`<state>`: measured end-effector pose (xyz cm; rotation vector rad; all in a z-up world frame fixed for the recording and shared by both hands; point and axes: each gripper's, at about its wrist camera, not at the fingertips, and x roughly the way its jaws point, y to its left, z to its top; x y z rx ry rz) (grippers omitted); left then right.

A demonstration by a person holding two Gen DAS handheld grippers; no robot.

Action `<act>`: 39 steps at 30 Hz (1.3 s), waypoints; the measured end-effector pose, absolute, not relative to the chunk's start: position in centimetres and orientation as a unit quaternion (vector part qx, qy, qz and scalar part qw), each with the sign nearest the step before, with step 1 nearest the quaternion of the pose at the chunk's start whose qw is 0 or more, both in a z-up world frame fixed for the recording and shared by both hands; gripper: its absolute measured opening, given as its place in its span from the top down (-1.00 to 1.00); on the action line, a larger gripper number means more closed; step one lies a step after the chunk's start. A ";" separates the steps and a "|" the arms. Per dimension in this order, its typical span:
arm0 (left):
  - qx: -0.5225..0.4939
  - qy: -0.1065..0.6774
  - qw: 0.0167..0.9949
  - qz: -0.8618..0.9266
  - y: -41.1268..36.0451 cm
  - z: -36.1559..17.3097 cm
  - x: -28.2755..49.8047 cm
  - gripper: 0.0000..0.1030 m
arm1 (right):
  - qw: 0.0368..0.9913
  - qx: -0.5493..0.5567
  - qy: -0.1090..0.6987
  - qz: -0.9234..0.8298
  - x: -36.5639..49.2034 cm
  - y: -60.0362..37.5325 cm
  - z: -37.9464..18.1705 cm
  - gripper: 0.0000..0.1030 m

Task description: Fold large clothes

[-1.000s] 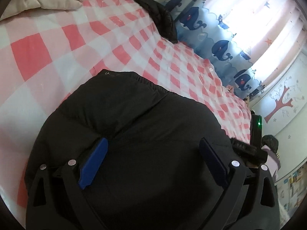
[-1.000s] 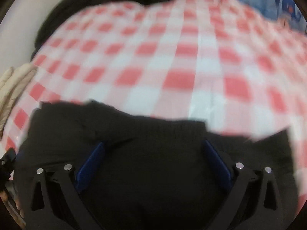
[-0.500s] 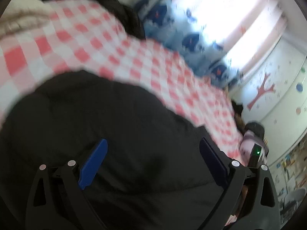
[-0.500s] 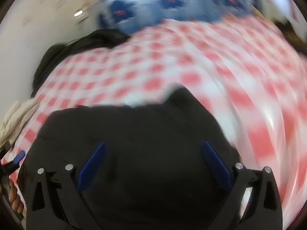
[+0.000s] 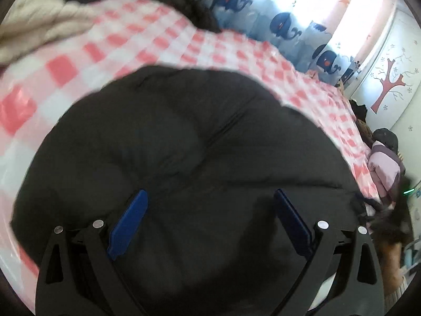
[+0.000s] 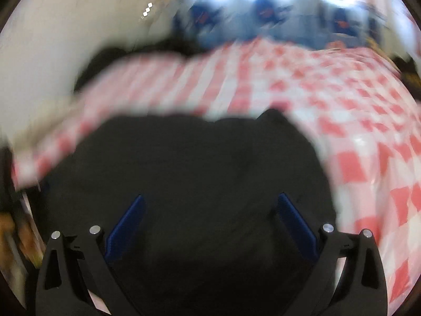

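I had the left gripper [image 5: 209,220] over the black padded jacket [image 5: 189,142], its blue fingers [image 5: 127,223] spread wide with nothing pinched between them. The jacket lay bunched on the pink-and-white checked bedcover [image 5: 65,65], toward the near edge of the bed. My right gripper [image 6: 209,223] was likewise spread and empty above the jacket [image 6: 200,163], though that view was badly blurred. Whale-print curtains [image 5: 284,23] hung past the far edge.
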<state>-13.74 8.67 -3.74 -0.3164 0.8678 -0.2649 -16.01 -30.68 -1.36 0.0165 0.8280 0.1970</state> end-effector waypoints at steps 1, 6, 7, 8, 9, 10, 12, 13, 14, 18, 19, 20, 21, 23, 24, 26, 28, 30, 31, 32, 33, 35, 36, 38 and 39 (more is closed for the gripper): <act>-0.163 0.420 0.883 -0.128 9.5 -3.5 -14.2 -0.79 | 0.892 -0.019 0.440 0.103 -15.5 -29.6 -3.5 -0.87; -0.275 0.411 0.859 -0.135 15.8 -1.6 -17.8 -0.79 | 0.896 0.040 0.435 0.078 -16.6 -30.0 -1.1 -0.86; -0.295 0.412 0.852 -0.130 17.0 -1.7 -18.3 -0.79 | 0.903 0.041 0.419 0.090 -17.3 -29.4 0.0 -0.86; -0.316 0.414 0.844 -0.127 18.3 -1.9 -18.8 -0.79 | 0.909 0.030 0.401 0.107 -18.2 -28.1 1.3 -0.86; -0.344 0.416 0.832 -0.131 19.7 -2.3 -19.5 -0.79 | 0.911 0.016 0.392 0.124 -18.9 -26.7 2.1 -0.86; -0.366 0.421 0.820 -0.129 20.6 -2.8 -20.1 -0.79 | 0.909 -0.004 0.389 0.147 -19.5 -24.8 2.6 -0.86; -0.403 0.434 0.797 -0.120 21.9 -3.9 -21.3 -0.79 | 0.903 -0.051 0.397 0.156 -20.2 -21.8 2.5 -0.86; -0.420 0.436 0.786 -0.125 22.3 -4.4 -21.8 -0.79 | 0.900 -0.078 0.395 0.165 -20.6 -20.0 2.3 -0.86; -0.435 0.436 0.776 -0.133 22.5 -4.8 -22.2 -0.79 | 0.898 -0.094 0.392 0.177 -20.9 -18.7 2.1 -0.86; -0.462 0.440 0.756 -0.150 22.0 -6.2 -22.3 -0.79 | 0.877 -0.195 0.382 0.215 -22.6 -12.9 0.7 -0.86; -0.466 0.441 0.751 -0.156 21.7 -6.4 -22.0 -0.79 | 0.873 -0.227 0.378 0.210 -22.8 -11.6 0.3 -0.86; -0.470 0.443 0.747 -0.160 21.3 -6.6 -21.6 -0.79 | 0.868 -0.250 0.377 0.206 -22.3 -11.0 -0.2 -0.86; -0.475 0.445 0.741 -0.164 20.9 -7.0 -21.3 -0.79 | 0.864 -0.271 0.375 0.198 -22.0 -10.4 -0.7 -0.86; -0.480 0.448 0.734 -0.173 20.1 -7.5 -20.8 -0.79 | 0.855 -0.315 0.372 0.174 -21.6 -9.1 -1.6 -0.86; -0.482 0.451 0.730 -0.176 19.6 -7.9 -20.6 -0.79 | 0.851 -0.329 0.375 0.163 -21.1 -8.6 -2.0 -0.86; -0.489 0.457 0.721 -0.176 19.1 -8.7 -20.3 -0.79 | 0.854 -0.307 0.390 0.156 -20.0 -9.0 -2.3 -0.86; -0.500 0.463 0.710 -0.180 18.5 -9.7 -20.1 -0.79 | 0.864 -0.195 0.428 0.178 -18.0 -10.8 -1.7 -0.87; -0.506 0.468 0.702 -0.180 17.9 -10.5 -19.8 -0.79 | 0.865 -0.081 0.455 0.193 -16.8 -13.6 -1.3 -0.87; -0.508 0.469 0.701 -0.178 17.6 -10.8 -19.5 -0.80 | 0.862 -0.023 0.465 0.198 -16.0 -15.1 -1.3 -0.87; -0.511 0.468 0.699 -0.176 17.4 -11.0 -19.0 -0.80 | 0.860 -0.005 0.469 0.202 -15.7 -15.5 -1.4 -0.87; -0.516 0.465 0.698 -0.174 17.2 -11.1 -18.4 -0.80 | 0.858 -0.005 0.470 0.205 -15.6 -15.5 -1.4 -0.87; -0.527 0.451 0.701 -0.167 16.8 -10.8 -17.1 -0.80 | 0.856 -0.031 0.471 0.212 -15.6 -15.1 -1.5 -0.87; -0.533 0.440 0.704 -0.166 16.7 -10.4 -16.9 -0.80 | 0.853 -0.041 0.473 0.217 -15.7 -15.0 -1.5 -0.87; -0.532 0.403 0.723 -0.175 16.3 -8.3 -17.1 -0.80 | 0.848 -0.044 0.474 0.232 -16.3 -14.9 -1.2 -0.87; -0.524 0.397 0.732 -0.179 16.0 -7.7 -17.1 -0.81 | 0.850 -0.027 0.464 0.247 -16.5 -15.6 -0.5 -0.87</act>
